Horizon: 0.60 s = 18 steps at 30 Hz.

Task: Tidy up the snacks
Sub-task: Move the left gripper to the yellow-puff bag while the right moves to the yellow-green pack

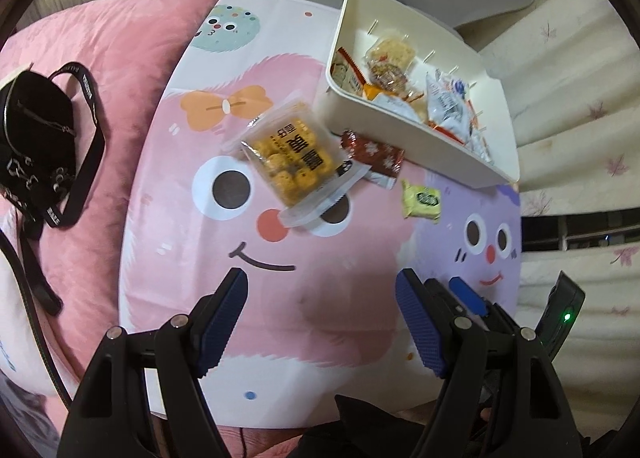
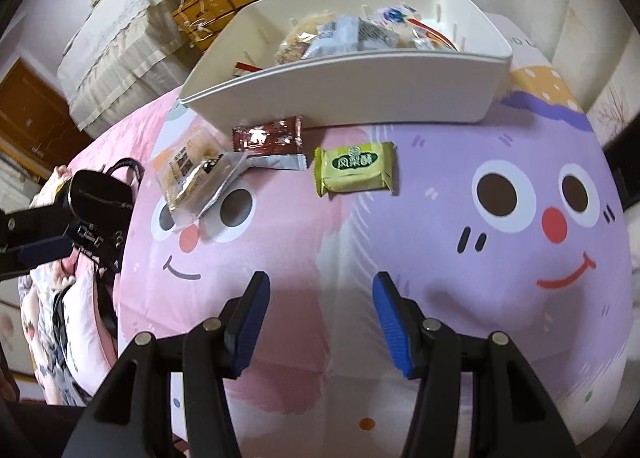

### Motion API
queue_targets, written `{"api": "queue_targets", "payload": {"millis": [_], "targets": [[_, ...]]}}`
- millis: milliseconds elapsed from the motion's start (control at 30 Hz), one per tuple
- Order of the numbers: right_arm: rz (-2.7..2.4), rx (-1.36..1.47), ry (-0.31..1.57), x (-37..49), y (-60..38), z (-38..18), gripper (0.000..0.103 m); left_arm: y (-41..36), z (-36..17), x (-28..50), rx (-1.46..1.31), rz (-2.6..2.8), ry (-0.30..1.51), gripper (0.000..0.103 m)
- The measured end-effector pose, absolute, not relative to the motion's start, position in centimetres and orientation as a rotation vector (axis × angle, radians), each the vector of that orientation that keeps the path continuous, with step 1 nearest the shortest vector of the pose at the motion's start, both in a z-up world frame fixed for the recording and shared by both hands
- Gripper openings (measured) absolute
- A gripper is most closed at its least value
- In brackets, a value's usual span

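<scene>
The left gripper (image 1: 322,284) fills the lower part of its own view, pointing steeply down, its blue-padded jaws set wide apart with nothing between them. The right gripper (image 2: 320,286) sits low in its view, also angled downward, jaws parted less widely and empty. The left gripper also shows at the right view's left edge.

Clear snack pack (image 1: 294,155) partly covers red wrapper (image 1: 374,155)

black hand-held gripper (image 1: 320,290) frames, blue textured pads (image 2: 248,326), silver pivot screws, green indicator light (image 1: 567,316)
</scene>
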State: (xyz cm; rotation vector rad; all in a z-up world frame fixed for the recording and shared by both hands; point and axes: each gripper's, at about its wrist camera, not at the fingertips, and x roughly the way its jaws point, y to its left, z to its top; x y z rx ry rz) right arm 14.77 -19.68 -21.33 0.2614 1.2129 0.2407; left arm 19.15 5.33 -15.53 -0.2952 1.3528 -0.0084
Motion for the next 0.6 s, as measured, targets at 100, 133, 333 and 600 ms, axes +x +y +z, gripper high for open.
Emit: {"api": "queue_targets", "payload": {"millis": [100, 133, 333, 600], "targets": [[0.206, 0.289, 1.205, 14.7, -19.6, -21.8, 0.059, 5.7, -15.9, 20.0, -0.245, -0.026, 1.380, 0.075], [0.192, 0.300, 1.200, 14.6, -19.6, -22.0, 0.060, 5.7, -16.1, 20.3, -0.230, -0.034, 1.389, 0.075], [0.097, 0.336, 1.181, 14.6, -19.7, -23.0, 0.062, 5.5, -17.8, 23.1, -0.098, -0.086, 1.464, 0.075], [-0.003, 0.308, 1.114, 15.2, -19.4, -23.9, 0.071, 5.0, -21.9, 27.3, 0.030, -0.138, 1.542, 0.083]]}}
